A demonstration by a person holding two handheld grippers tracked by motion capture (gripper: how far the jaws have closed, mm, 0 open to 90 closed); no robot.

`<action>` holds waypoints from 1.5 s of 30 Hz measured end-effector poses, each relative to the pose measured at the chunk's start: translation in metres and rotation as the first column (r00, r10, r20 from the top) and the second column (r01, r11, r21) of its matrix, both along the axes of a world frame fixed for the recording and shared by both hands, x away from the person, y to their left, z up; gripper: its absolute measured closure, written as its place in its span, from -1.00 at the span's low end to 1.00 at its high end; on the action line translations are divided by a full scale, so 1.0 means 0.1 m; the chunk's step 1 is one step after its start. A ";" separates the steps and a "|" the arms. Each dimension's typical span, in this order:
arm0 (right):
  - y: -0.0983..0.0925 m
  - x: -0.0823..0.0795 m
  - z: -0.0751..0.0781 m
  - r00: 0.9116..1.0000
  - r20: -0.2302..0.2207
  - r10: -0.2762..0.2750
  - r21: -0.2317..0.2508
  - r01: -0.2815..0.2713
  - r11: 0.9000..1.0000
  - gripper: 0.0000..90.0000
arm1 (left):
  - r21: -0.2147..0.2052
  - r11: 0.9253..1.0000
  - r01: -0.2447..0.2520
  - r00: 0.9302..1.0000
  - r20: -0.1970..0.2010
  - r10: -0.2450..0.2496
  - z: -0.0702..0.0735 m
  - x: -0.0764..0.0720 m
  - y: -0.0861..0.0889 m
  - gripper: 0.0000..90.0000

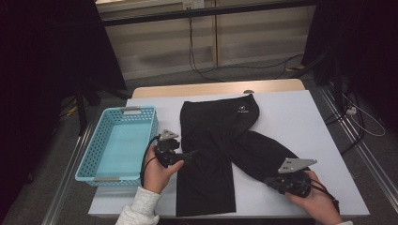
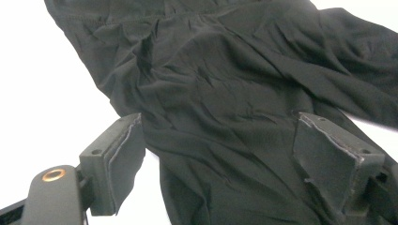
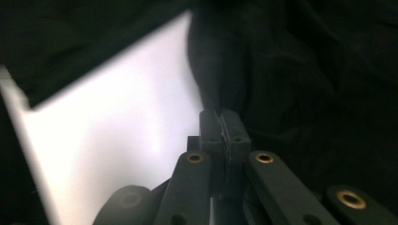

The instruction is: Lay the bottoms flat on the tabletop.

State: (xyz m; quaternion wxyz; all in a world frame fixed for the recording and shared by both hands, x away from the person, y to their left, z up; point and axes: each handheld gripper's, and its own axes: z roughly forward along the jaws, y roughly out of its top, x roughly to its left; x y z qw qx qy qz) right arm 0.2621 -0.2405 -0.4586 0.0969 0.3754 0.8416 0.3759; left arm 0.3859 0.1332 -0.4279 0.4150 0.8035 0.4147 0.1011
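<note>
Left gripper [image 1: 187,154] sat at the left edge of the black trousers [image 1: 220,140], jaws wide apart, nothing pinched. Left gripper view showed both pads [image 2: 124,161] spread with wrinkled cloth [image 2: 225,93] lying between and beyond them, not pressed by either. Right gripper [image 1: 271,182] was at the end of the right-hand leg, near the front right of the table [image 1: 300,112]. Right gripper view had the jaws together, pads [image 3: 224,133] meeting, and a thin fold of dark fabric [image 3: 220,70] ran up from the tips, so it looked clamped on the leg hem; view was dark, so how much cloth sat in the grip was hard to tell. Trousers lay flat on the white tabletop, waistband toward the far edge with a small white logo [image 1: 242,110] near it, one leg straight toward the person, the other angled out to the right. Left leg's end reached almost to the near edge. Blue basket [image 1: 94,154] stood on the left part of the table, just beside the left gripper, apart from the trousers. Left hand [image 1: 157,176] came in from the bottom with a light sleeve [image 1: 138,208]; right hand [image 1: 314,199] wrapped the right gripper's body. Grey plate [image 1: 295,165] on the right gripper faced up; the left one's plate [image 1: 169,136] as well.
</note>
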 end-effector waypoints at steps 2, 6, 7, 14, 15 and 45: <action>0.08 -0.01 0.03 1.000 0.011 0.025 0.012 -0.025 1.000 0.79 | -0.004 1.000 -0.002 1.000 0.004 0.002 0.01 0.00 0.01 -0.61; -0.03 0.09 0.11 0.994 0.090 -0.066 0.014 0.065 0.998 0.42 | -0.008 1.000 -0.009 1.000 0.009 0.010 0.02 0.01 0.04 -0.61; -0.11 0.14 0.12 0.986 0.120 -0.116 0.000 0.117 0.993 0.34 | -0.011 1.000 -0.010 1.000 0.007 0.010 0.02 0.01 0.04 -0.60; -0.67 0.42 0.09 0.909 0.179 -0.375 -0.006 0.383 0.924 0.19 | -0.002 1.000 -0.009 1.000 0.003 0.009 0.01 0.01 0.04 -0.60; -0.70 0.44 0.08 0.906 0.174 -0.385 -0.018 0.394 0.919 0.22 | -0.001 1.000 -0.010 1.000 0.002 0.010 0.00 0.01 0.04 -0.61; -0.75 0.33 0.08 0.925 0.125 -0.358 -0.045 0.365 0.930 0.53 | 0.001 1.000 -0.016 1.000 0.011 0.016 0.02 0.00 0.04 -0.60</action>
